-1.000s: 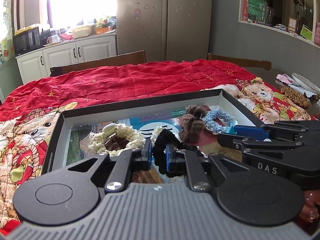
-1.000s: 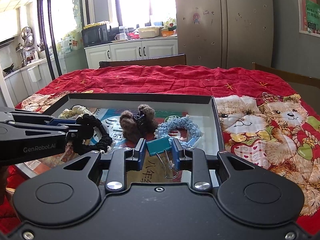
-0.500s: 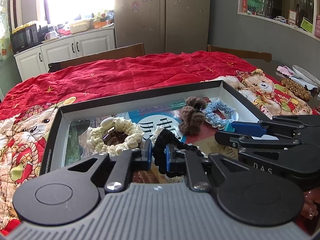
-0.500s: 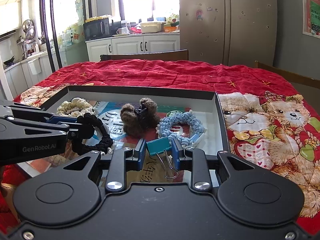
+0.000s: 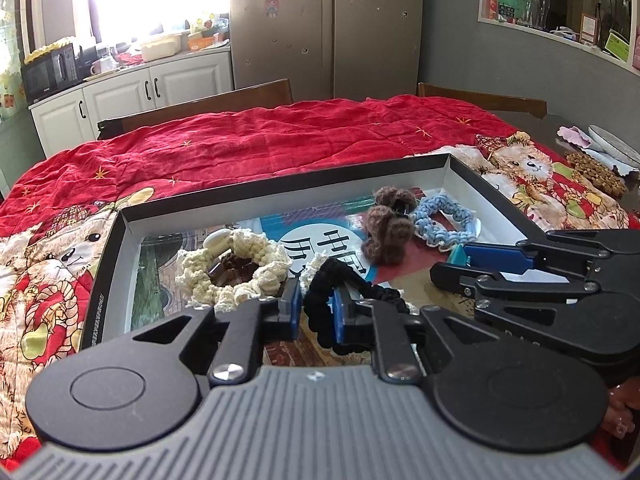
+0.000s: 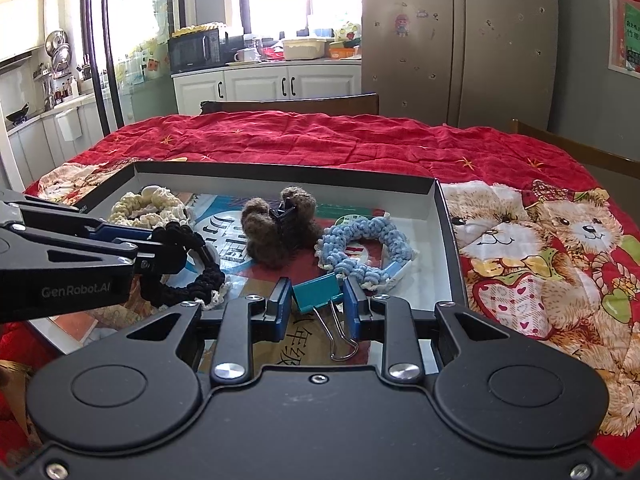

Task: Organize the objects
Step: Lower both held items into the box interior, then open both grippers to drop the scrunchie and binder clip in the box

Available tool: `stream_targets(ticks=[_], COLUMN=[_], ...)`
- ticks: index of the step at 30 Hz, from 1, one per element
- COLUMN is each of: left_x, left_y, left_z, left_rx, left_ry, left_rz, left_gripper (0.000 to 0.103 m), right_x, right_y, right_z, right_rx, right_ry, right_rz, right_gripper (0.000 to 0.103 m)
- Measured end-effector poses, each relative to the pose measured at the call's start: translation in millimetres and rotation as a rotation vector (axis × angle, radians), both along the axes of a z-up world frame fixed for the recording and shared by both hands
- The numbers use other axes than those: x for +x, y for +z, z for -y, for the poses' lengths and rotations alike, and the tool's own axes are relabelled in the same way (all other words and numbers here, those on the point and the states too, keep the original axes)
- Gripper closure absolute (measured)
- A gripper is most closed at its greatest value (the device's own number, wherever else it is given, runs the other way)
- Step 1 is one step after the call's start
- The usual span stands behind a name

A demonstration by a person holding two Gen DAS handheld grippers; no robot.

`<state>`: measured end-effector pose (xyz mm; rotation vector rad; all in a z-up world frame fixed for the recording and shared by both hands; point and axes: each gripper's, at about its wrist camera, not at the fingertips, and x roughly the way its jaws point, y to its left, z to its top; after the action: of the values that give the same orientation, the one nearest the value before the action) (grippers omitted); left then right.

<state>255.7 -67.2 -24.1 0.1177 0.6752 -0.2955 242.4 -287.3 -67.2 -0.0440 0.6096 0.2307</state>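
Note:
A shallow black tray [image 5: 280, 188] [image 6: 280, 170] with white walls lies on the red quilt. In it are a cream scrunchie [image 5: 240, 268] [image 6: 148, 208], a brown fuzzy hair clip [image 5: 386, 228] [image 6: 280, 228] and a light blue scrunchie [image 5: 444, 220] [image 6: 368, 248]. My left gripper [image 5: 317, 296] [image 6: 176, 256] is over the tray's near left part. Its jaws are opening, and a black scrunchie [image 5: 324, 280] [image 6: 188, 276] sits loosely between them with a gap at the left pad. My right gripper [image 6: 316, 292] [image 5: 444, 272] is shut on a teal binder clip [image 6: 314, 298], low over the tray's near edge.
The red quilt with teddy bears [image 6: 540, 260] covers the table around the tray. Wooden chair backs [image 6: 292, 104] stand at the far side. A brown woven mat [image 5: 596, 168] and plates [image 5: 612, 148] lie at the right edge. Fingers of a hand [image 5: 620, 420] show at the lower right.
The left jaws have spread a little around the black scrunchie. The right gripper keeps its hold on the binder clip. Both hands have stayed nearly in place.

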Motion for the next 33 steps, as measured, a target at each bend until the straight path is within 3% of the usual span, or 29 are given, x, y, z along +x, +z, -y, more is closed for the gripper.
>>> stream_targets(ticks=[10, 14, 33], left_x=[0, 0, -10], left_y=[0, 0, 12], left_z=[0, 0, -1], left_rx=[-0.001, 0.0, -0.026], left_ry=[0.0, 0.002, -0.005], left_rz=[0.0, 0.002, 0.05], left_gripper=[0.075, 0.065, 0.045], right_x=[1, 1, -5], right_y=[0, 0, 7], right_z=[0, 0, 1], right_rx=[-0.003, -0.002, 0.015], right_ry=[0.002, 0.002, 0.005], right_rz=[0.0, 0.001, 0.035], right_gripper=[0.076, 0.076, 0.068])
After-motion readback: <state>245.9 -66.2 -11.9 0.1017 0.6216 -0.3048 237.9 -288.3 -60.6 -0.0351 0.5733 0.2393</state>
